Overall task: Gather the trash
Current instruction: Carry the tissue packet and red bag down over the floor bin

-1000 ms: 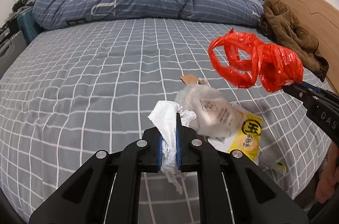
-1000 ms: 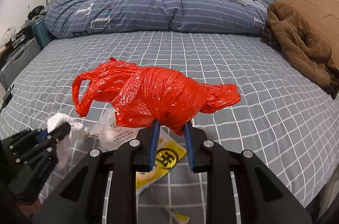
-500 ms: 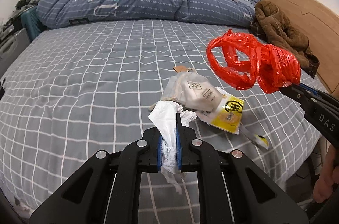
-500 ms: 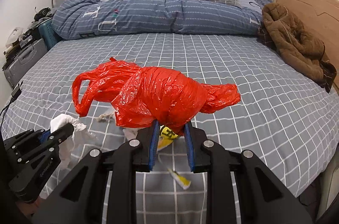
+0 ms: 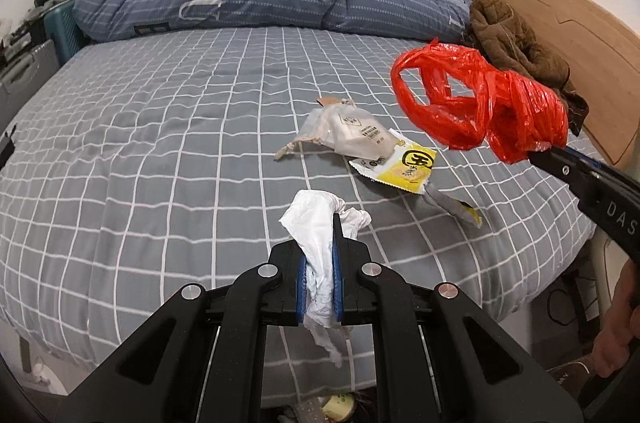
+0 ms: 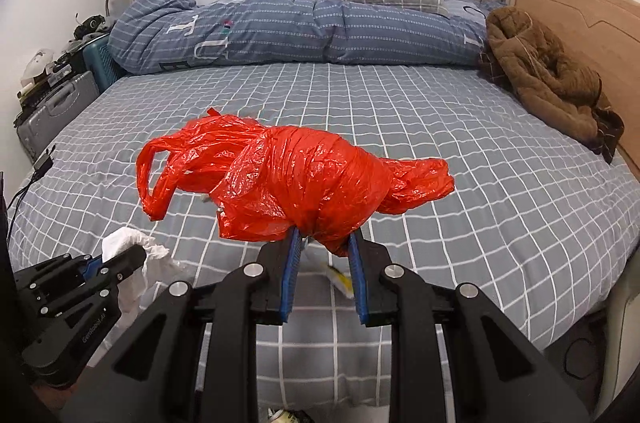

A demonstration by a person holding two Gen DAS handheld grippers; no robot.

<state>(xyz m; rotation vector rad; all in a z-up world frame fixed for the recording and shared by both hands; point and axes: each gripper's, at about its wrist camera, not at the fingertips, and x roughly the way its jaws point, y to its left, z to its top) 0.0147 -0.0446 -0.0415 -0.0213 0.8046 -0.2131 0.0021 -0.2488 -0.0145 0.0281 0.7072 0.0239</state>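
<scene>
Left tool (image 5: 320, 255) clenched on white tissue (image 5: 316, 223); right tool (image 6: 323, 251) grasping red bag (image 6: 304, 183); wrappers (image 5: 376, 151) on bed (image 5: 160, 143).

Red bag (image 6: 304, 183): glossy crinkled plastic; tissue (image 5: 320, 235): soft white paper; bedsheet (image 5: 160, 127): matt checked cloth; headboard (image 6: 580, 7): smooth wood

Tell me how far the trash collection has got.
Partway. In hand: the left claw is shut on a white tissue, the right claw on a red plastic bag. Left on the bed: a clear packet and yellow wrapper.
</scene>
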